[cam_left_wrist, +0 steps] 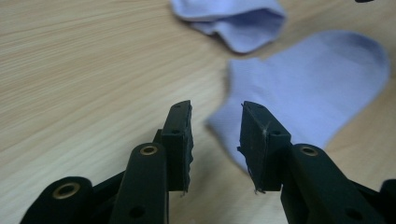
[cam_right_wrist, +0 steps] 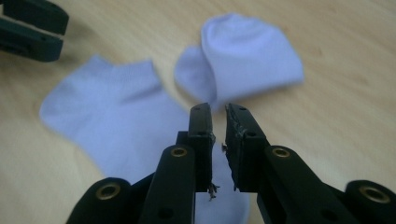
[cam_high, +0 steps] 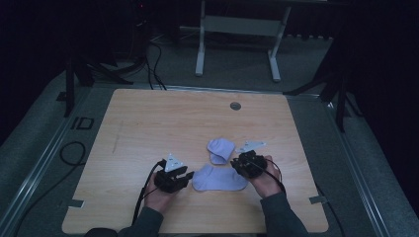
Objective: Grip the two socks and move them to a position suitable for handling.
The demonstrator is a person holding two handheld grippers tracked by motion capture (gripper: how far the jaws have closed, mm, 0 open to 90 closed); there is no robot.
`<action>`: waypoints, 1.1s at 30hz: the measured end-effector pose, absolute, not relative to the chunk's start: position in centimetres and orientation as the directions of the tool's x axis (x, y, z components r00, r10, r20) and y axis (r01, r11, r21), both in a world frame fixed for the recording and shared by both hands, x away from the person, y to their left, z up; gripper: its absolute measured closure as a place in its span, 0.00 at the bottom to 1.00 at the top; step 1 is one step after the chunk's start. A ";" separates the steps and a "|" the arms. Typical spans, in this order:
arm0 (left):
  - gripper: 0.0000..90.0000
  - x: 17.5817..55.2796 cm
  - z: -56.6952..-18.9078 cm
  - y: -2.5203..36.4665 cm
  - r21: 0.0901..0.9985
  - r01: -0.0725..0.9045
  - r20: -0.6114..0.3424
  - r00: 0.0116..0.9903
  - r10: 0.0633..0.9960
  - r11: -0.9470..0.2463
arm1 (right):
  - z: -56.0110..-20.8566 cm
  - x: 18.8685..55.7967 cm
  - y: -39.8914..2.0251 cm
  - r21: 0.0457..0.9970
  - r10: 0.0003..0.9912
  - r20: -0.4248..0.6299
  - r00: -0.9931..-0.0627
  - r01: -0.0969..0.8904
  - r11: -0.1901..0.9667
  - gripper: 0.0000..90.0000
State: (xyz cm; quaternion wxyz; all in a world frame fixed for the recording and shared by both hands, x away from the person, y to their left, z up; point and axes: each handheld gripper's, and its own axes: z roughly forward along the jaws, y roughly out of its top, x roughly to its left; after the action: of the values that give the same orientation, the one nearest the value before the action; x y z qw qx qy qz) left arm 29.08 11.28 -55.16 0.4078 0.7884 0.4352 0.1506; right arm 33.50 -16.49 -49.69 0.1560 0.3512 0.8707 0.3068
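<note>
The flat sock lies lengthwise between the left gripper and right gripper, both with jaws spread and empty; the high view shows the folded sock lying behind it.

Both forearms come in low from the near edge. The left claw stands parted with nothing between its jaws; the right claw shows a narrow gap (also unloaded).

In the right gripper view the flat sock runs behind the black jaws, its near end hidden and cut off by the bottom edge. The left gripper is clipped by the top left corner. In the left gripper view the folded sock is cropped at the top and blurred, perhaps doubled over
</note>
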 end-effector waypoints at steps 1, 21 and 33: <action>0.71 29.2 -55.1 11.6 0.773 0.566 -0.114 0.568 0.815 -0.286 | -49.6 34.0 -16.0 0.641 0.703 -0.061 -0.708 0.512 0.571 0.89; 0.69 29.8 -55.3 12.1 0.761 0.588 -0.098 0.523 0.847 -0.274 | -51.2 43.5 -8.6 0.571 0.728 0.010 -0.686 0.601 0.559 0.81; 0.69 29.8 -55.3 12.1 0.759 0.590 -0.100 0.524 0.846 -0.276 | -53.7 45.3 -6.6 0.504 0.787 0.052 -0.615 0.696 0.511 0.74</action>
State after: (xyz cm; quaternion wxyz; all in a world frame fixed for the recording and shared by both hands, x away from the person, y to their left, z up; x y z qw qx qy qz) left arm 29.77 12.07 -55.26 0.3887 0.7815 0.4594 0.1647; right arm 45.34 -6.60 -53.72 0.0920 0.4288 0.8644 0.2458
